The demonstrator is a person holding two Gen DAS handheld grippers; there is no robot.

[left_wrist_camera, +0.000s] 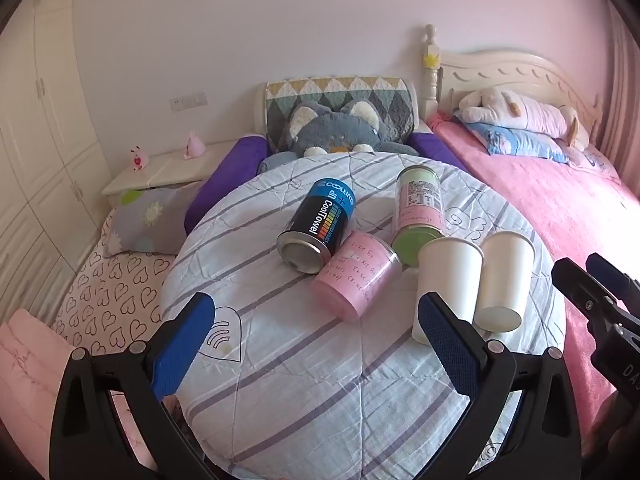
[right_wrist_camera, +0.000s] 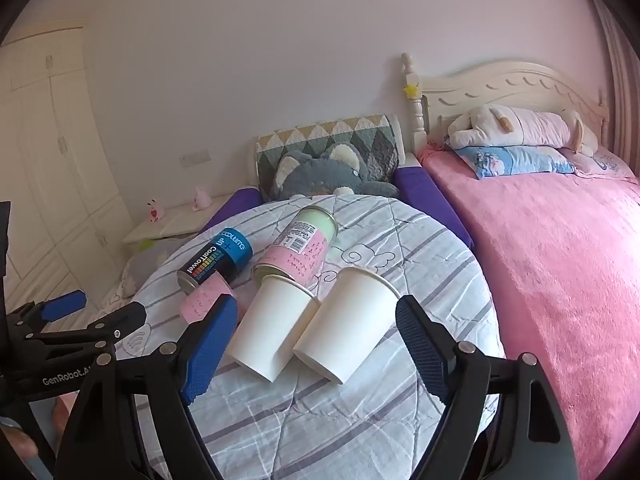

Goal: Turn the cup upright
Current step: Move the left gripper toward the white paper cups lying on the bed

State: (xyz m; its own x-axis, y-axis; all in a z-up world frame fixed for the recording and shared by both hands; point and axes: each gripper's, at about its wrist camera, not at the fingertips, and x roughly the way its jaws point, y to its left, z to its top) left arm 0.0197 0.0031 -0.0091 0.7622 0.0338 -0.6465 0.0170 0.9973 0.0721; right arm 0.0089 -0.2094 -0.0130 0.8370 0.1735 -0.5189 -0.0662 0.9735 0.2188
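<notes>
Two white paper cups lie on their sides, side by side and touching, on the striped quilt of the narrow bed. The left cup (right_wrist_camera: 276, 326) has its rim against the base of the pink-and-green canister (right_wrist_camera: 298, 254); the right cup (right_wrist_camera: 346, 326) lies with its closed base toward the camera, and its far rim and right flank have bare quilt (right_wrist_camera: 432, 264) beside them up to the bed's right edge.

The right claw (right_wrist_camera: 316, 354) is spread wide, its blue pads flanking both cups without touching. The left claw (left_wrist_camera: 316, 354) is also spread wide, over open quilt, its right pad overlapping the left cup in that view.

Left of the cups lie a pink cup (left_wrist_camera: 358, 276) and a black CoolTowel can (left_wrist_camera: 318, 226), touching each other. A pink bed (right_wrist_camera: 560, 260) adjoins on the right.
</notes>
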